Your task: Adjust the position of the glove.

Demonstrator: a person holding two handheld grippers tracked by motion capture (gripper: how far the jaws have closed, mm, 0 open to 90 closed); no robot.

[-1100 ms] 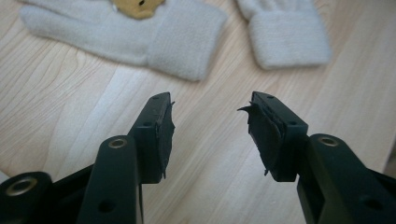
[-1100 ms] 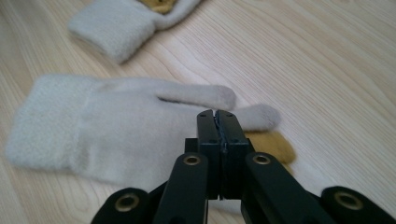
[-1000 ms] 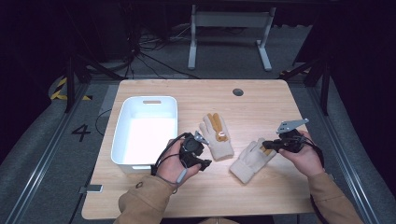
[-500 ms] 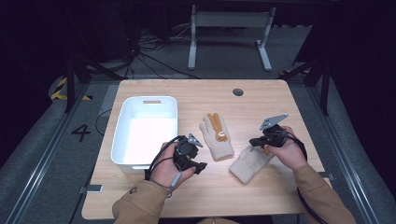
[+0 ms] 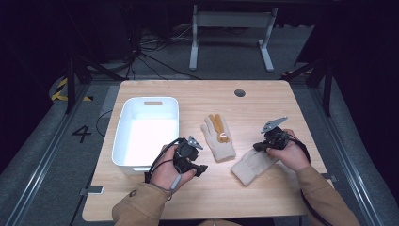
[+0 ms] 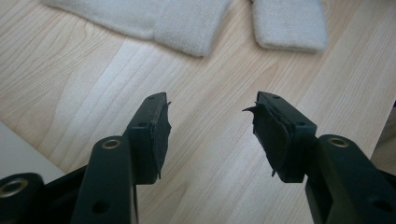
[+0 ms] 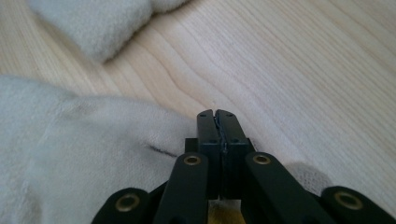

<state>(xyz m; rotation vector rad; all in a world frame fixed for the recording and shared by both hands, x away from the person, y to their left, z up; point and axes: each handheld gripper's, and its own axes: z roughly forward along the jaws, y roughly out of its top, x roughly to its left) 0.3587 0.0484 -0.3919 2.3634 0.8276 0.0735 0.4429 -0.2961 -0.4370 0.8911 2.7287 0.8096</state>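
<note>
A: Layout on the light wooden table [image 5: 282, 197]?

B: White rectangular plastic bin [image 5: 123, 146] sits left of centre. Right of it, mid-table, lies 1 cream knitted glove with tan fingers [image 5: 218, 139], cuff toward the person. A 2nd plain cream knitted glove [image 5: 249, 167] lies further right and nearer the front edge.

A: Grippers?

B: Left gripper [image 5: 200, 168] just in front of the bin's front right corner, left of both gloves. Right gripper [image 5: 256, 147] at the plain glove's far end, on it.

A: Anything behind?

B: Round cable hole [image 5: 240, 92] near the far edge.
</note>
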